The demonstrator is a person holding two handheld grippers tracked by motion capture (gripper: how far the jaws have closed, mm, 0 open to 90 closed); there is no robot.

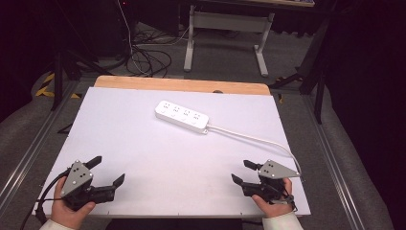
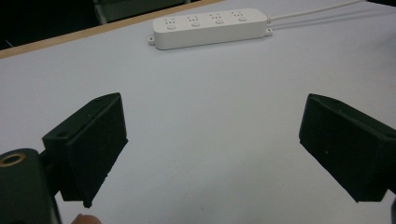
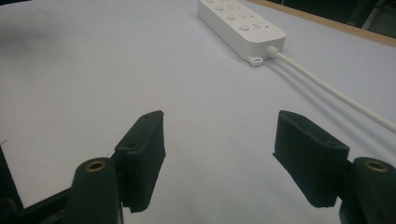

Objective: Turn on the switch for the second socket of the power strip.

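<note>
A white power strip point(image 1: 182, 116) point(image 2: 210, 27) point(image 3: 240, 27) with several sockets lies on the white table point(image 1: 143, 143), toward the back middle. Its white cable point(image 1: 258, 138) point(image 3: 327, 88) runs off to the right table edge. My left gripper point(image 1: 107, 170) point(image 2: 212, 149) rests at the front left corner, held by a hand, jaws wide apart with nothing between them. At the front right my right gripper point(image 1: 243, 171) point(image 3: 219, 154) is open too and holds nothing. Both stand well short of the strip.
A wooden strip point(image 1: 182, 85) borders the table's far edge. Beyond it are a white desk frame point(image 1: 225, 28) and loose cables point(image 1: 148, 60) on the grey floor. Metal rails point(image 1: 335, 158) run along both sides of the table.
</note>
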